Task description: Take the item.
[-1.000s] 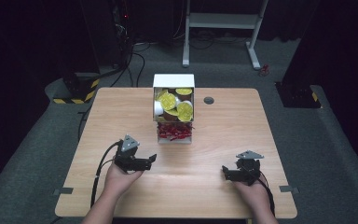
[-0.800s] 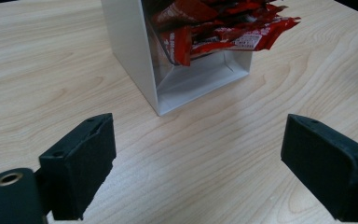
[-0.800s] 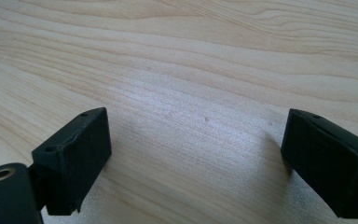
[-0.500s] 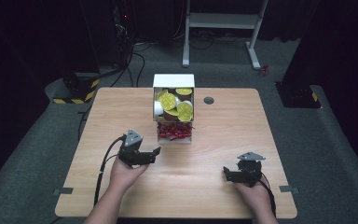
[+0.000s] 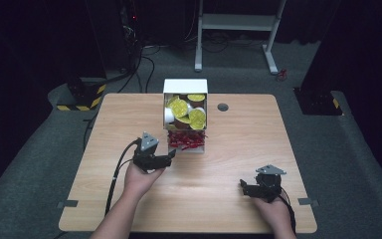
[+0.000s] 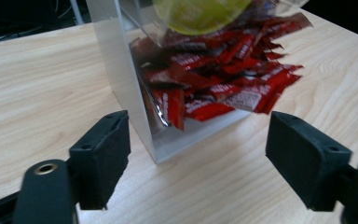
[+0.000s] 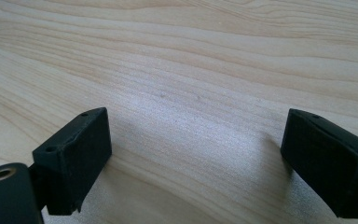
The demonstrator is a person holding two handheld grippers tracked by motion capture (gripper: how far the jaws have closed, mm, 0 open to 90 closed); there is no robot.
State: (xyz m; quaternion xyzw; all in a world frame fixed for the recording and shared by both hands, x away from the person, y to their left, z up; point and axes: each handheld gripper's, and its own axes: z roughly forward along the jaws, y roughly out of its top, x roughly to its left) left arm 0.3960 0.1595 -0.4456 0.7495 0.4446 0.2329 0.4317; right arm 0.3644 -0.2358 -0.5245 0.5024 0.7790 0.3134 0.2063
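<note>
A clear box with a white back (image 5: 185, 85) stands at the table's far middle. Yellow-lidded cups (image 5: 197, 117) fill its upper part, and red sachets (image 5: 185, 140) fill the bottom. My left gripper (image 5: 170, 157) is open, just short of the box's near left corner. In the left gripper view the red sachets (image 6: 219, 81) lie behind the clear wall (image 6: 121, 65), a yellow lid (image 6: 200, 11) sits above them, and my left gripper (image 6: 198, 156) holds nothing. My right gripper (image 5: 242, 187) is open low over bare wood at the near right; the right gripper view has this gripper (image 7: 196, 161) wide apart.
A small dark round grommet (image 5: 223, 106) sits in the wooden table (image 5: 258, 134) right of the box. A white metal frame (image 5: 238, 22) and cables (image 5: 144, 64) are on the floor beyond the far edge. A black and yellow striped base (image 5: 82, 97) lies at the far left.
My left gripper has moved forward and to the right, up to the box's near left corner. My right gripper has stayed almost still at the near right.
</note>
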